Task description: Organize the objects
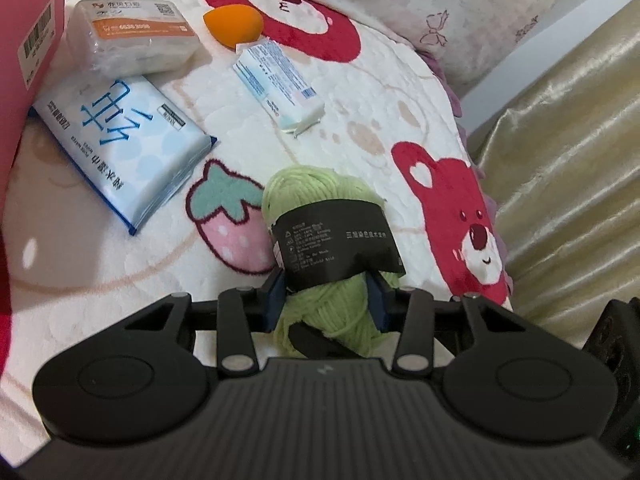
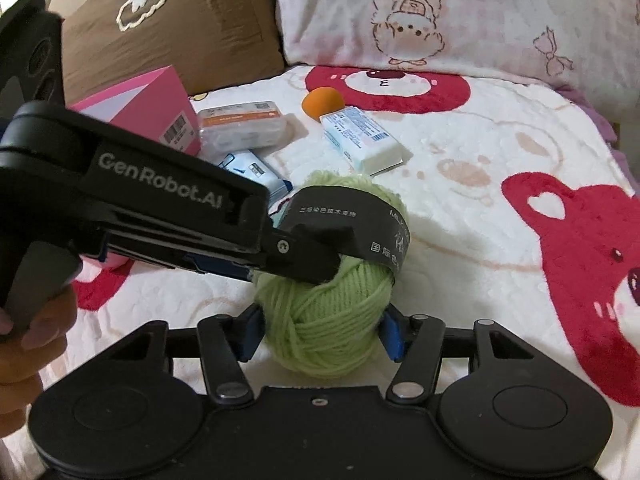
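Note:
A green yarn ball (image 1: 320, 200) (image 2: 328, 320) with a black paper label lies on the cartoon-print blanket (image 2: 460, 208). My left gripper (image 1: 326, 296) is shut on it, its blue pads squeezing the lower half. In the right wrist view the left gripper (image 2: 320, 256) reaches in from the left and clamps the ball just below the label. My right gripper (image 2: 322, 334) holds the near end of the same ball, with both blue pads against its sides. A hand (image 2: 36, 320) holds the left gripper's handle.
Beyond the yarn lie a blue wet-wipes pack (image 1: 120, 148), a tissue pack with an orange label (image 1: 132, 36), an orange sponge (image 1: 232, 24) and a white-blue packet (image 1: 280, 84). A pink box (image 2: 152, 104) stands at the left. Pillows (image 2: 460, 20) line the back; gold fabric (image 1: 568, 180) borders the right.

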`<state>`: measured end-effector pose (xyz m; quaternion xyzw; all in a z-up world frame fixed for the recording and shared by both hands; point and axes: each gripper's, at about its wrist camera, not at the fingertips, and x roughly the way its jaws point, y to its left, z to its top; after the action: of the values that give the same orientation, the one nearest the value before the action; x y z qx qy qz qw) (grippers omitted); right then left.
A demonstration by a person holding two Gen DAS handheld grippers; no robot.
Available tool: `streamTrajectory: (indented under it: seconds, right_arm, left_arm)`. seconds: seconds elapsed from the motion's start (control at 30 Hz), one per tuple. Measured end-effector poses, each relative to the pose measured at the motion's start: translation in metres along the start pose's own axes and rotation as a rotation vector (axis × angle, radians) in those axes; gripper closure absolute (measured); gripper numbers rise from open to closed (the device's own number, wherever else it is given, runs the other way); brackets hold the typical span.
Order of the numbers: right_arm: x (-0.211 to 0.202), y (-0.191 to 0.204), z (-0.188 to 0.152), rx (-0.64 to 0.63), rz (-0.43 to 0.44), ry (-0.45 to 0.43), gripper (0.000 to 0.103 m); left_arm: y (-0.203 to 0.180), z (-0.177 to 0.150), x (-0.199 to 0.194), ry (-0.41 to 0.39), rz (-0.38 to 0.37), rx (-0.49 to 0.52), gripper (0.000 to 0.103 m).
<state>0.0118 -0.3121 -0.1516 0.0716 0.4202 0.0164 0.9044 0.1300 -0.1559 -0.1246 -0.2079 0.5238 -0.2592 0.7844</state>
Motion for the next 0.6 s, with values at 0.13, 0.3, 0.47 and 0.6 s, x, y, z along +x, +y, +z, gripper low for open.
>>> streamTrajectory:
  seconds: [0.13, 0.3, 0.47, 0.6]
  right_arm:
    - [-0.012, 0.013, -0.003, -0.017, -0.018, 0.010, 0.041]
    - [-0.026, 0.026, -0.003, -0.007, -0.029, 0.037, 0.041]
    - [-0.030, 0.037, -0.001, 0.053, -0.027, 0.131, 0.041]
    - [-0.042, 0.048, 0.001, 0.052, -0.028, 0.141, 0.041]
  left_arm:
    - [0.001, -0.004, -0.011, 0.030, -0.016, -0.012, 0.062]
    - [-0.003, -0.009, -0.026, 0.064, -0.010, -0.008, 0.062]
    - [-0.013, -0.017, -0.035, 0.120, 0.055, 0.020, 0.062]
    - [-0.016, -0.016, -0.049, 0.142, 0.056, 0.025, 0.062]
